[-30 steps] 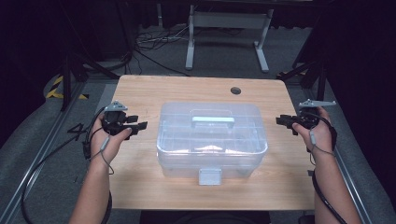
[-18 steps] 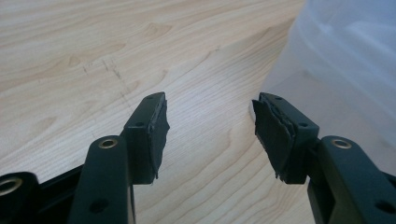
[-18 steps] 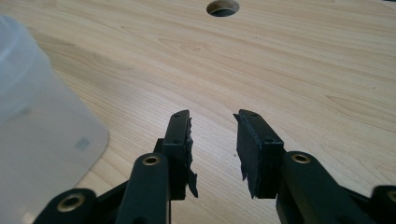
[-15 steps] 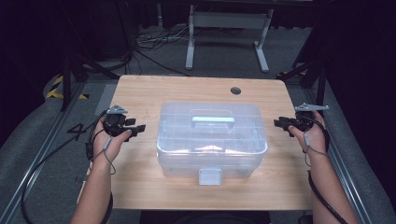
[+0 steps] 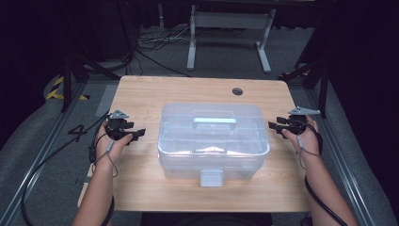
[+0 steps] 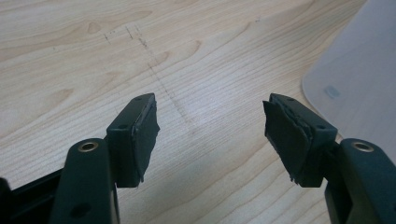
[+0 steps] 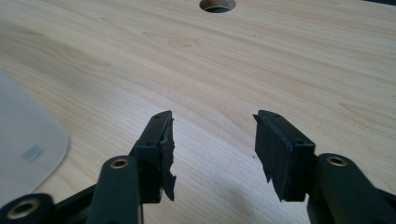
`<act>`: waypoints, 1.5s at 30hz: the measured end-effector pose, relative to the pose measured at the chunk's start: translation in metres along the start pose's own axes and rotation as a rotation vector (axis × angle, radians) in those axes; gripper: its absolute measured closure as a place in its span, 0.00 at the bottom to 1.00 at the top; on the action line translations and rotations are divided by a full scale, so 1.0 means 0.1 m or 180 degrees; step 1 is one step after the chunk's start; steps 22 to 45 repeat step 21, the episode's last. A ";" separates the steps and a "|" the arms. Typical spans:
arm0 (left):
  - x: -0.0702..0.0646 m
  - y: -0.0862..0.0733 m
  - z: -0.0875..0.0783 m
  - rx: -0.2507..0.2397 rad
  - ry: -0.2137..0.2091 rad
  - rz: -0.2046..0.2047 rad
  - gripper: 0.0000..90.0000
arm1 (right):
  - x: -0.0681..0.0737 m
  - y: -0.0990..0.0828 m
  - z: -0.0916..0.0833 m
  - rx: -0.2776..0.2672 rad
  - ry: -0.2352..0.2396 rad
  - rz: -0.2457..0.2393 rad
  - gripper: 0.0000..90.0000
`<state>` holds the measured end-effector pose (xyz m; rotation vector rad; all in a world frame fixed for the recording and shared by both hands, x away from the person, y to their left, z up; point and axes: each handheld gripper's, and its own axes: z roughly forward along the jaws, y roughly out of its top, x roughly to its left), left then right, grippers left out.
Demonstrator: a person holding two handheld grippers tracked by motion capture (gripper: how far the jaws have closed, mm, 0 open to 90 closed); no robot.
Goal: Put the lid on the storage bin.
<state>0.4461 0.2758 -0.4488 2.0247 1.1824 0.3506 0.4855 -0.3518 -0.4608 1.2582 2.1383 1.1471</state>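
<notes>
While both grippers flank the box, nothing is grasped yet.
Front latch: the white clasp [image 5: 211, 177] on the near wall of the clear plastic storage box [image 5: 214, 155] looks closed, though the high view is too small to be sure.
Left gripper [image 5: 136, 135]: jaws have just been opening and stand spread wide, with bare wood between the pads [image 6: 144, 135]; a corner of the box [image 6: 355, 74] lies just beyond its tips, apart from them.
Right gripper [image 5: 275, 126]: jaws have likewise just been opening, released and empty, low over the wooden table [image 7: 299, 60], near the box's right end but not touching.
Box: rests at the table's middle, lid on, its carry handle [image 5: 214, 121] lying flat.
Done: hands brought to either end, jaws readied.
Left: closing in, gripping, then lifting or opening, by my judgement.
Far edge: cable hole [image 5: 237, 91] beyond the box.
</notes>
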 end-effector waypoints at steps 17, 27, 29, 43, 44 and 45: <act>0.01 -0.02 0.05 0.0062 -0.0001 0.0009 0.39 | -0.07 -0.09 0.14 -0.0116 -0.0317 0.0110 0.27; 0.01 -0.01 0.04 0.0054 -0.0004 -0.0005 0.38 | -0.07 -0.09 0.13 -0.0049 -0.0247 0.0129 0.27; 0.01 -0.01 0.04 0.0054 -0.0004 -0.0005 0.38 | -0.07 -0.09 0.13 -0.0049 -0.0247 0.0129 0.27; 0.01 -0.01 0.04 0.0054 -0.0004 -0.0005 0.38 | -0.07 -0.09 0.13 -0.0049 -0.0247 0.0129 0.27; 0.01 -0.01 0.04 0.0054 -0.0004 -0.0005 0.38 | -0.07 -0.09 0.13 -0.0049 -0.0247 0.0129 0.27; 0.01 -0.01 0.04 0.0054 -0.0004 -0.0005 0.38 | -0.07 -0.09 0.13 -0.0049 -0.0247 0.0129 0.27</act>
